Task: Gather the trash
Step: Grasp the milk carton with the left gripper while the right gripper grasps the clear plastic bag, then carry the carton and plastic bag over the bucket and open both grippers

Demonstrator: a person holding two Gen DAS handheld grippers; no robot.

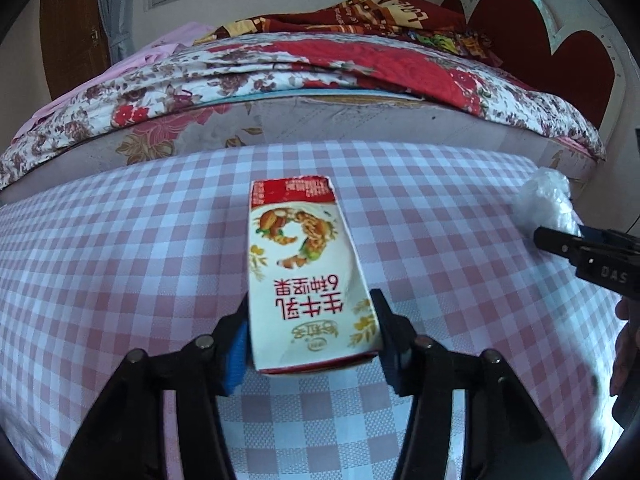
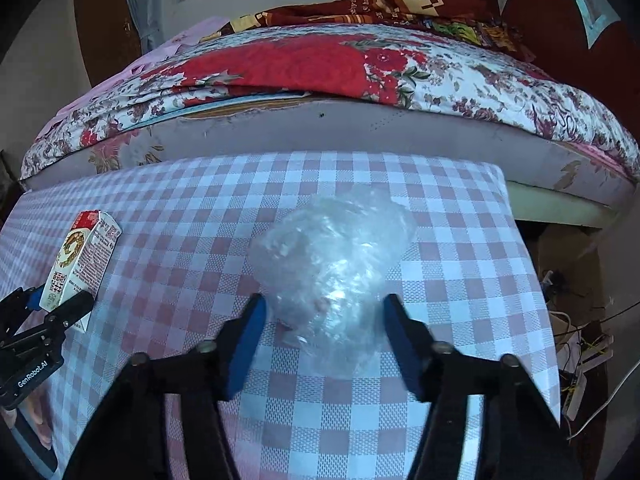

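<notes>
On checked cloth (image 1: pixel 120 240), left gripper (image 1: pixel 314 320) pinching "生牛乳" carton (image 1: pixel 304 264), right gripper (image 2: pixel 324 316) straddling plastic wad (image 2: pixel 332 264), contact unclear.

The left gripper (image 1: pixel 314 320) has its jaws pressed on both long sides of a milk carton (image 1: pixel 306 272) lying flat on the checkered desk (image 1: pixel 120 248). At the right edge, the right gripper (image 1: pixel 560 240) touches a crumpled clear plastic bag (image 1: pixel 550 200)
</notes>
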